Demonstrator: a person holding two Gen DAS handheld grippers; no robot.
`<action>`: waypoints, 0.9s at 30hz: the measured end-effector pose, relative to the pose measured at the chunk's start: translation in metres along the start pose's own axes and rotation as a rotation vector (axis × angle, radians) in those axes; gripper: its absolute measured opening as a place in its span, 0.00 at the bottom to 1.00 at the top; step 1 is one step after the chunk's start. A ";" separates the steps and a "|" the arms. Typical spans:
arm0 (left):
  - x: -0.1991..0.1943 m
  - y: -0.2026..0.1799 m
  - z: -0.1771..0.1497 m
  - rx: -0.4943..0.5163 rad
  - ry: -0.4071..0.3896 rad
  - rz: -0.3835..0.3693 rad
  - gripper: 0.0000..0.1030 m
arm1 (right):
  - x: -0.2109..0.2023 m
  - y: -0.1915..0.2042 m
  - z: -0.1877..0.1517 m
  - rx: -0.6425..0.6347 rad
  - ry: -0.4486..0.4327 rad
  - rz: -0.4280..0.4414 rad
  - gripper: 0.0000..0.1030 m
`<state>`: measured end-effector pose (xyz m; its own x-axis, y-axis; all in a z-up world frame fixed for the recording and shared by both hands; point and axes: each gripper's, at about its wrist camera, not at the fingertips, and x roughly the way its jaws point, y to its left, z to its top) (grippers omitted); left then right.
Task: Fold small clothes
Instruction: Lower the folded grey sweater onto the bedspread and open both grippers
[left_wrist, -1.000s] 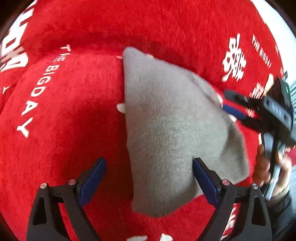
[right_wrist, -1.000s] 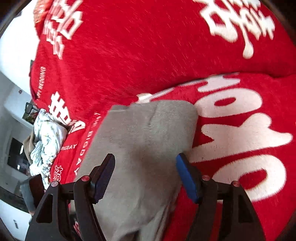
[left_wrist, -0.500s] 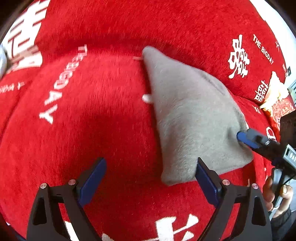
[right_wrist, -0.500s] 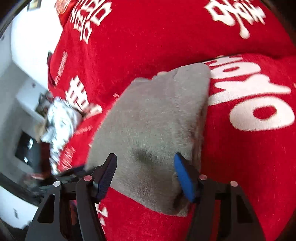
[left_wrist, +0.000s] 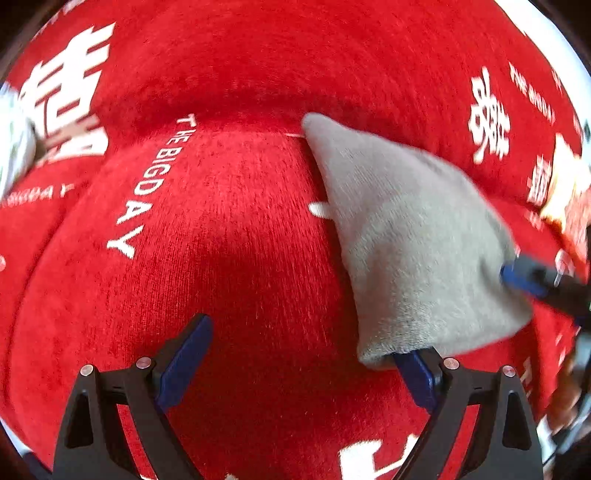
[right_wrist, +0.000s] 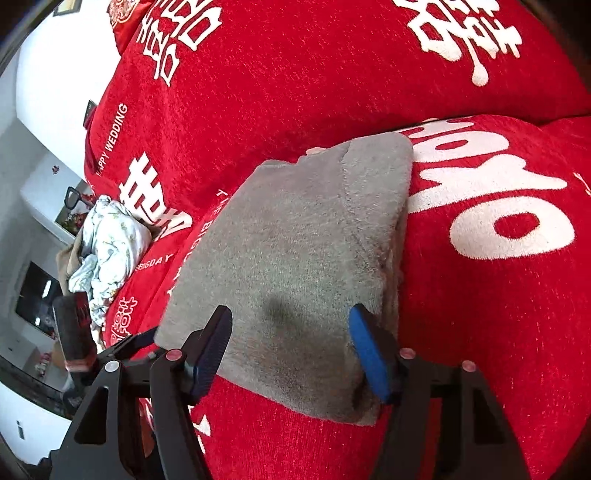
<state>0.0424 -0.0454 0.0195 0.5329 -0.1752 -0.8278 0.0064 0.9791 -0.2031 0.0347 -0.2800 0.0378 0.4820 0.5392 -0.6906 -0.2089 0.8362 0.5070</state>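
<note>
A folded grey knit garment lies on a red sofa cover with white lettering. My left gripper is open at the garment's near left corner; its right finger tip is tucked under the grey edge, its left finger is over bare red cloth. In the right wrist view the garment lies between the fingers of my open right gripper, whose blue right pad touches the near right corner. The right gripper's blue tip also shows in the left wrist view at the garment's right edge.
A crumpled pale floral cloth lies on the sofa to the left. The sofa's back cushions rise right behind the garment. A white wall and dark furniture stand beyond the sofa's left end.
The left gripper has slid left, so the garment went from between its fingers to its right finger only. The right gripper has closed in on the garment's near right corner.
</note>
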 end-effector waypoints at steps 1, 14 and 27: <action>0.000 0.004 0.000 -0.019 -0.007 0.020 0.92 | 0.000 0.001 0.000 -0.004 0.000 -0.004 0.67; -0.068 0.028 0.016 -0.116 -0.102 -0.194 0.92 | -0.012 0.024 0.000 -0.083 -0.018 -0.076 0.75; 0.045 -0.013 0.052 -0.007 0.124 -0.167 0.98 | -0.026 0.017 -0.005 -0.063 -0.039 -0.110 0.76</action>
<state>0.1102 -0.0602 0.0119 0.4165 -0.3464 -0.8406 0.0798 0.9349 -0.3457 0.0148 -0.2791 0.0618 0.5370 0.4410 -0.7191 -0.2058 0.8952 0.3953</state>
